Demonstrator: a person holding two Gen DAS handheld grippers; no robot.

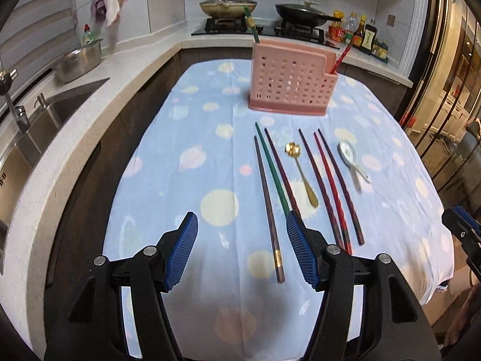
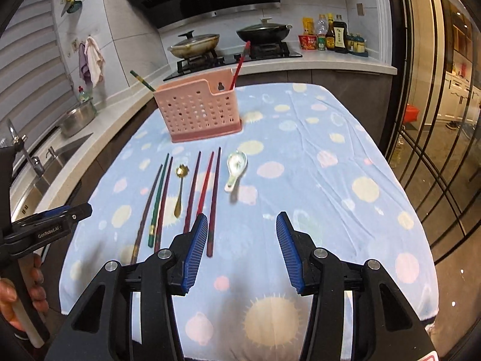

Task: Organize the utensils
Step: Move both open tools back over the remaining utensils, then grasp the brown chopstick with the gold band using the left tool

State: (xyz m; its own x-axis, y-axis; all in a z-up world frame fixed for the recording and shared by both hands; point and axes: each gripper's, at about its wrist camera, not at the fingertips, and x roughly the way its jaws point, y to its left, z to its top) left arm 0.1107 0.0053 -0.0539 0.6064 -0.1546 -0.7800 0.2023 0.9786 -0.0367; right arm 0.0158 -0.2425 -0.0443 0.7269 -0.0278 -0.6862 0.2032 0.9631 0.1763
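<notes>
A pink perforated utensil holder [image 1: 291, 81] [image 2: 198, 111] stands at the far side of the table, with a green chopstick [image 1: 251, 25] and a red chopstick [image 1: 341, 57] upright in it. Several chopsticks lie side by side on the blue cloth: a brown one [image 1: 267, 207], a green one [image 1: 272, 168], a red one [image 1: 330, 186] and dark ones. Among them lie a gold spoon [image 1: 302, 174] [image 2: 179, 189] and a white ceramic spoon [image 1: 348, 155] [image 2: 236, 168]. My left gripper [image 1: 240, 219] hovers open over the brown chopstick's near end. My right gripper [image 2: 242, 219] is open, just right of the chopsticks' near ends.
The table carries a blue spotted cloth [image 1: 192, 138]. On the left is a counter with a sink [image 1: 60, 111] and a steel pot [image 1: 79, 60]. Behind are a stove with two lidded pans [image 2: 195, 45] and sauce bottles [image 2: 333, 36]. Glass doors [image 2: 436, 120] stand to the right.
</notes>
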